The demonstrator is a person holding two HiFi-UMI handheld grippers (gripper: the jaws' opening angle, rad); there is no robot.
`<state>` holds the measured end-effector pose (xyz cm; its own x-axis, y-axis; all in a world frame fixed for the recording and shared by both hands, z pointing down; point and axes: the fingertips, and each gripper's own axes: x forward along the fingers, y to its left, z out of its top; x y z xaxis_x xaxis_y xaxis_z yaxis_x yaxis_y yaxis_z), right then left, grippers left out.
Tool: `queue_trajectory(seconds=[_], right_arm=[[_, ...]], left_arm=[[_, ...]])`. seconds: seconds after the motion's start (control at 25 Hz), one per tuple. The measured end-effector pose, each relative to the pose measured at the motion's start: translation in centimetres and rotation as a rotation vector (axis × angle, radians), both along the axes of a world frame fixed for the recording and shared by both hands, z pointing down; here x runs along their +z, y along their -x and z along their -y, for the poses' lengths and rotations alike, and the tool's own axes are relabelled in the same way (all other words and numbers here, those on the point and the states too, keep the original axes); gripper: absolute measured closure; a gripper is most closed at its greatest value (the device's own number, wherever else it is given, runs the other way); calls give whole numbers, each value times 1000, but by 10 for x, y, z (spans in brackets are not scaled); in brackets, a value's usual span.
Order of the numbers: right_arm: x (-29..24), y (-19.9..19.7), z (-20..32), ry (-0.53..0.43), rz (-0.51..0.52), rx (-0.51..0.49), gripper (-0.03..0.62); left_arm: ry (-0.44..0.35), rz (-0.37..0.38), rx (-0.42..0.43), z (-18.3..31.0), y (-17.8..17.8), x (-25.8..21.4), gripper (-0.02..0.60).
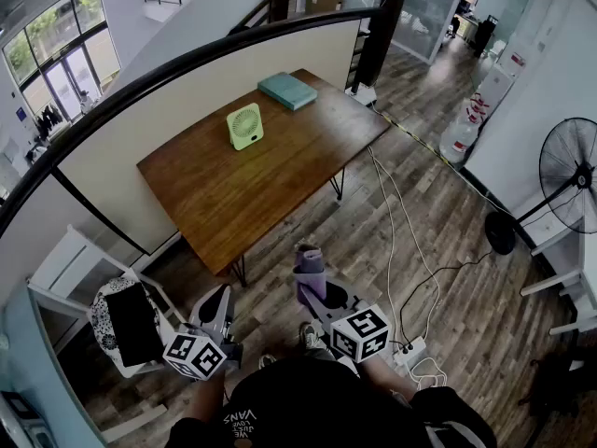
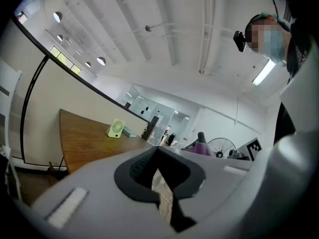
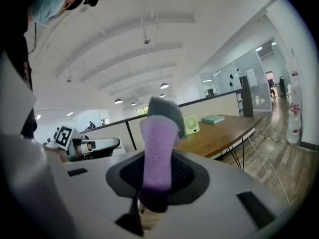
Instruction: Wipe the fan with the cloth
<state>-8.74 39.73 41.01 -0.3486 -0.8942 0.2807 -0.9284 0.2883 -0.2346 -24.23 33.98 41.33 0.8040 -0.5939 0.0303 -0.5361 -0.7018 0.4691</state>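
A person stands on a wood-plank floor (image 1: 438, 241) with a hand-held gripper in each hand, both held low and close to the body. The left hand-held gripper (image 1: 220, 299) has its jaws pressed together with nothing between them. The right hand-held gripper (image 1: 312, 280), tipped slightly downward, is clamped on a folded purple-and-grey cloth (image 3: 159, 143) that sticks up past its jaws. A white power strip (image 1: 410, 351) lies on the floor just beside the person's right, with cables (image 1: 392, 222) trailing from it toward the table. Ahead, well apart from both grippers, a brown wooden tabletop (image 1: 261, 189) sits against a cream partition wall (image 1: 177, 110). The small light-green fan (image 1: 245, 126) stands upright toward the far part of the tabletop, its grille facing the person. A teal book (image 1: 287, 91) lies flat near it at the far corner, not touching it. Off to the right, a black pedestal fan (image 1: 571, 168) stands on the floor by a white wall.
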Motion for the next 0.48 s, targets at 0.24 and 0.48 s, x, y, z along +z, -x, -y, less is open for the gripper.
queue_trajectory(seconds=[0.24, 0.48], right_arm=[[-2, -27, 21, -19, -17, -43, 491], [-1, -61, 44, -32, -8, -95, 491]], left_arm=[[-7, 6, -22, 17, -32, 0, 572], [-22, 6, -67, 34, -66, 6, 571]])
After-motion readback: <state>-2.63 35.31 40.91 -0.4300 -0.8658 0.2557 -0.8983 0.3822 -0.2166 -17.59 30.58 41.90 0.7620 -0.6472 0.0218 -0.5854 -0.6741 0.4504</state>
